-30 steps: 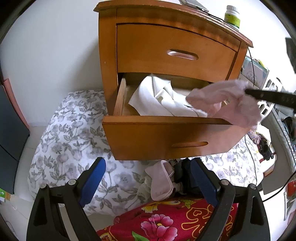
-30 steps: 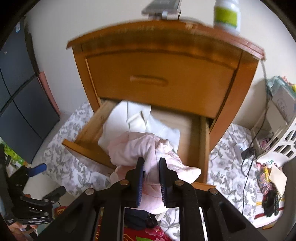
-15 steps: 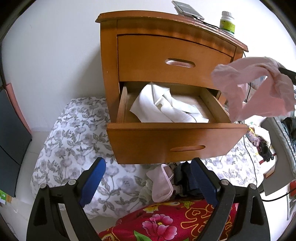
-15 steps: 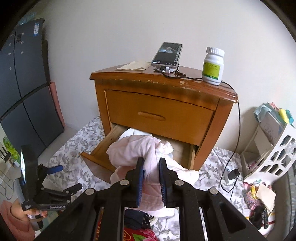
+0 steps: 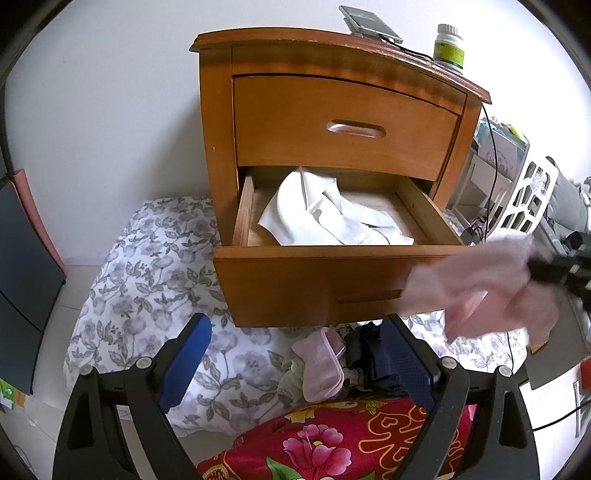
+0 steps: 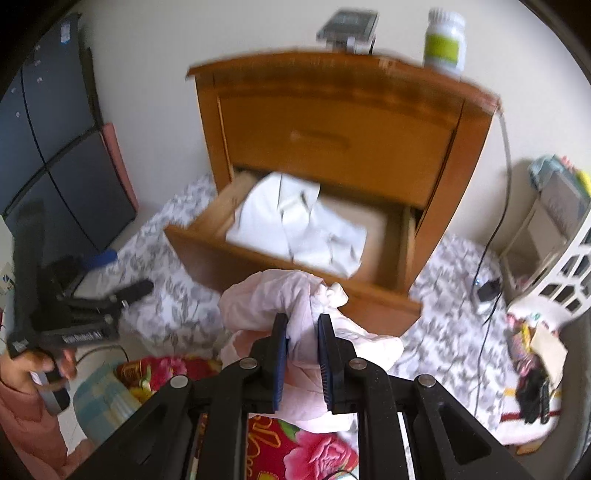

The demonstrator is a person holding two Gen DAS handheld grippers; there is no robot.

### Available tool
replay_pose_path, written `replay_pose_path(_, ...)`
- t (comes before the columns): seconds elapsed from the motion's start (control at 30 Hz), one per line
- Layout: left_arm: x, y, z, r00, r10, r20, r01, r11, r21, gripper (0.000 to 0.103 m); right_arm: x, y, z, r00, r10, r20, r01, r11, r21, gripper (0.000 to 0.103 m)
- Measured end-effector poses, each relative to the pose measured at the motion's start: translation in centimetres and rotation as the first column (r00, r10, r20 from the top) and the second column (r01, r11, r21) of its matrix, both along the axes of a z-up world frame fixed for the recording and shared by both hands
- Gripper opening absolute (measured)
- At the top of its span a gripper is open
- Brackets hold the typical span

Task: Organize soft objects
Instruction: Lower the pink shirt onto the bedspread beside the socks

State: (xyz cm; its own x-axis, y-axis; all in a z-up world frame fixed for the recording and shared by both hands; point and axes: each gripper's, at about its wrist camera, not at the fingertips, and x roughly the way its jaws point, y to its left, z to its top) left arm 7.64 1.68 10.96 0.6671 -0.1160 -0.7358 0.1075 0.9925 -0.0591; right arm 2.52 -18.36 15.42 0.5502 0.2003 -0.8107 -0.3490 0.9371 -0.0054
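My right gripper [image 6: 302,322] is shut on a crumpled pale pink garment [image 6: 273,299], which hangs in front of the open lower drawer [image 6: 280,269] of a wooden nightstand. From the left wrist view the same pink garment [image 5: 480,291] shows blurred at the right, below the drawer front [image 5: 303,288]. A white folded shirt [image 5: 332,218] lies inside the drawer. My left gripper [image 5: 299,354] stands open and empty above a floral sheet [image 5: 147,280], where a pink sock [image 5: 321,365] and dark clothes [image 5: 373,358] lie in a small pile.
The nightstand top [image 5: 332,44] carries a phone [image 5: 369,24] and a pill bottle [image 5: 448,46]. A red flowered blanket [image 5: 332,435] lies at the near edge. A white rack [image 6: 561,269] and clutter stand at the right, dark panels [image 6: 55,129] at the left. A cable [image 6: 495,221] runs down the nightstand's side.
The right gripper lifted the pink garment up out of the drawer, then swung it down and to the right, in front of the drawer. The left gripper stayed open and nearly still.
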Motion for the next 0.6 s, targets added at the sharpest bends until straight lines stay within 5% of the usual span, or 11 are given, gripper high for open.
replay_pose_path(0.3,0.5,0.0,-0.7,1.000,0.004,-0.025,-0.004,1.000,0.002,0.093,2.0,1.8,-6.5,0.988,0.023,-0.153,-0.028,0.999,-0.031,0.017)
replay_pose_path(0.6,1.2,0.2,-2.0,0.998,0.012,-0.057,-0.012,1.000,0.004,0.093,4.6,4.2,-9.2,0.982,0.049,-0.184,-0.057,0.998,-0.038,0.017)
